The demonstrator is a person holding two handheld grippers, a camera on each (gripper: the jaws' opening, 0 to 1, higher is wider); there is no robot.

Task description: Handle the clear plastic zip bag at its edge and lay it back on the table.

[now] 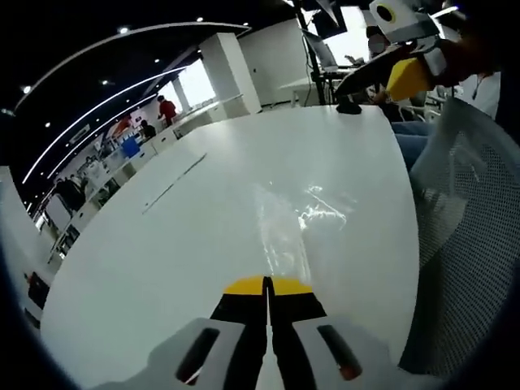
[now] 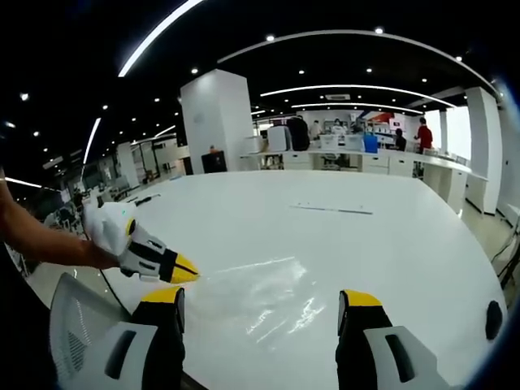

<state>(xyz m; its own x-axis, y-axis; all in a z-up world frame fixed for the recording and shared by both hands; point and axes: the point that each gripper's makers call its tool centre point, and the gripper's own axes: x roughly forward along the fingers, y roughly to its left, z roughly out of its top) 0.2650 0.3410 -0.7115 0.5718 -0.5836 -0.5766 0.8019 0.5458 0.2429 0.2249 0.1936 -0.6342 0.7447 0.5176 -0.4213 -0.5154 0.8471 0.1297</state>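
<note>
Left gripper [image 1: 267, 286] pinching clear zip bag [image 1: 296, 213] edge, right gripper [image 2: 262, 302] spread, white table [image 2: 341, 244], open office.

A large open office hall is seen beyond the white table [image 2: 341, 236], whose glossy top reflects the ceiling lights. A dark ceiling is crossed by long curved light strips [image 2: 349, 34] and dotted with small round spotlights. A broad white square pillar [image 2: 215, 122] stands past the table's far edge. White counters and desks [image 2: 366, 161] are ranged along the far side, with several people standing among them. Bright windows [image 1: 195, 81] are set in the far wall. A white mesh chair back [image 1: 467, 236] is seen close beside the table.
</note>
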